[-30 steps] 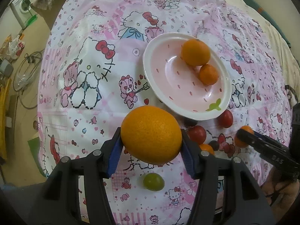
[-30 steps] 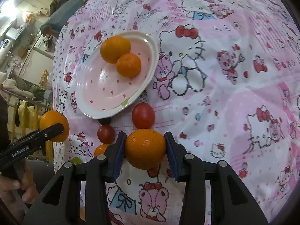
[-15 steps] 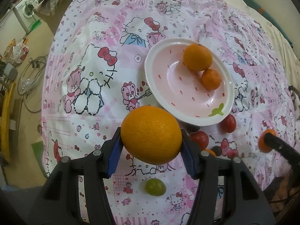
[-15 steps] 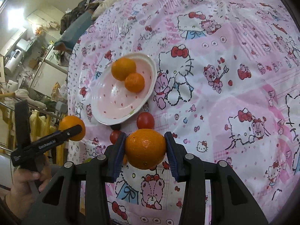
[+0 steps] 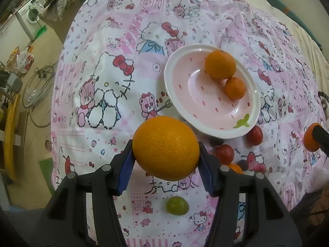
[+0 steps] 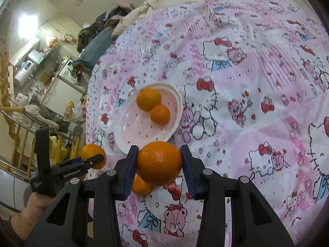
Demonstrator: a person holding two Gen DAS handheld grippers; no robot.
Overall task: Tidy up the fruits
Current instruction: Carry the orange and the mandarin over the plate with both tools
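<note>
Nearest in the left wrist view, the left tongs (image 5: 166, 154) grip a large orange (image 5: 165, 147) between their blue pads, held in the air above the patterned bedspread (image 5: 102, 61). In the right wrist view the right tongs (image 6: 159, 164) are clenched on a smaller orange (image 6: 159, 163) in the same way. Both fruits seem to be carried this way so they can go together to the plate (image 5: 176, 94), where two oranges (image 5: 220, 66) already lie touching at the upper right side of the bowl.

Just under the left tongs, low in the frame, a green fruit (image 5: 177, 205) lies alone. Right of centre, several red tomatoes (image 5: 224, 154) and a small dark fruit sit close against the lower rim of the plate, so they are probably not yet sorted.

The left and lower part of the plate is free, which gives room for both oranges. The rim is low and the cloth is soft and wrinkled, so a round fruit may roll. Further up, the bedspread is open, and its left edge falls to the floor.
</note>
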